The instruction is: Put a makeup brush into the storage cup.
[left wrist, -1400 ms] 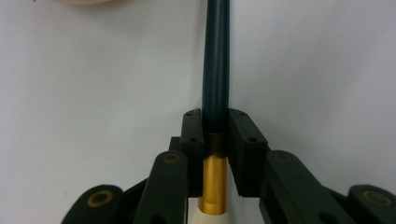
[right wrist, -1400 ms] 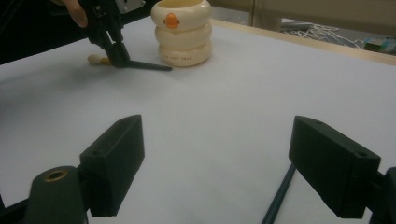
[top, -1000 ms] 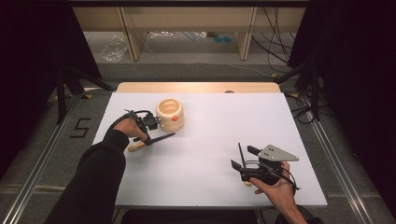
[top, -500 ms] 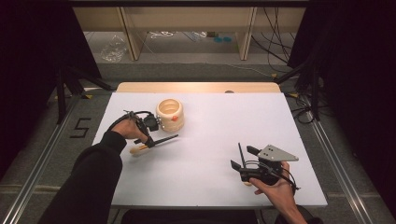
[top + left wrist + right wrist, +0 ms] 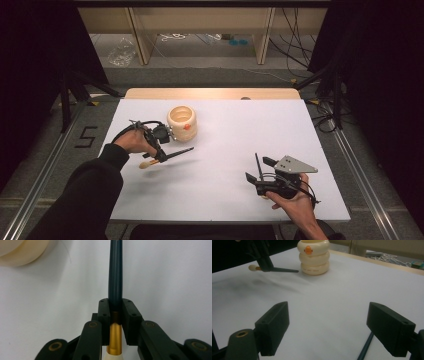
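Step in hand: a dark-handled brush with gold ferrule and cream end (image 5: 165,156) was held clear of the white counter (image 5: 225,150), clamped at the ferrule by the left gripper (image 5: 115,312).
Next move: judged to be tipping the brush upright over the cream ribbed duck-face holder (image 5: 182,121), which stood just beside.
Right gripper (image 5: 327,327): jaws apart, empty.
Surroundings: a thin dark stick (image 5: 365,347) lay by the right gripper; nothing blocked the path.
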`<state>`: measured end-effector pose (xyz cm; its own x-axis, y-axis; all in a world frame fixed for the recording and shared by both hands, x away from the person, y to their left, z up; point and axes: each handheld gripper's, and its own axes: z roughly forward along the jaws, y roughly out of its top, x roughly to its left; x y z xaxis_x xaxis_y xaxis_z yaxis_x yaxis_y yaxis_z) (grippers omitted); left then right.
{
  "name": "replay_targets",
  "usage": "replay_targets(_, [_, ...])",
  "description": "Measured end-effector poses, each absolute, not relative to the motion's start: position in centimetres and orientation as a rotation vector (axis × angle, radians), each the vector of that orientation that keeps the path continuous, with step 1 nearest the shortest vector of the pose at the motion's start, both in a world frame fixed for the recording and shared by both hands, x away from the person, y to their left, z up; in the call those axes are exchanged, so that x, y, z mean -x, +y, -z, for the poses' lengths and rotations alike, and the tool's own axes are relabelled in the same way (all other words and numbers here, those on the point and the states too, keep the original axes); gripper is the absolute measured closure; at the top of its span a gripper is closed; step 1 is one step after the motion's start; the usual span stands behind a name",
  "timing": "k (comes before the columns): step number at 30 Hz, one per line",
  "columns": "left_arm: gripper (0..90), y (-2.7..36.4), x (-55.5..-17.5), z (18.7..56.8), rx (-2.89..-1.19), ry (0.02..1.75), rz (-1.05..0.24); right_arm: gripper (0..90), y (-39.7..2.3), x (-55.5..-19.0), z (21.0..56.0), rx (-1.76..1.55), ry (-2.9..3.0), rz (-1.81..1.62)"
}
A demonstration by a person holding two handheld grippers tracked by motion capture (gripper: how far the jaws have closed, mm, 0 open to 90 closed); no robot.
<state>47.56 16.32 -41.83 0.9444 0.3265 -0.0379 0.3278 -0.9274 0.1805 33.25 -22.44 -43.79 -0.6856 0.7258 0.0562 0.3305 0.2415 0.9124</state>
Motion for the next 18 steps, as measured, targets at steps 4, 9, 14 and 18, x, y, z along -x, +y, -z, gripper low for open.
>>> replay_targets(4, [78.3, 15.9, -46.7, 41.5, -2.907, 0.481, 0.026, 19.2, -22.3, -33.2, 43.7, -0.935, 2.150, -1.403])
replay_targets(9, [78.2, 15.1, -46.0, 41.2, -2.887, 0.444, 0.069, 19.2, -21.7, -33.0, 43.5, -0.880, 2.164, -1.399])
replay_targets(14, [78.2, 14.0, -45.2, 41.2, -2.871, 0.404, 0.111, 19.1, -20.9, -32.8, 43.3, -0.778, 2.186, -1.378])
replay_targets(18, [78.2, 13.0, -44.5, 41.3, -2.865, 0.400, 0.147, 19.1, -20.1, -32.6, 43.1, -0.711, 2.191, -1.364])
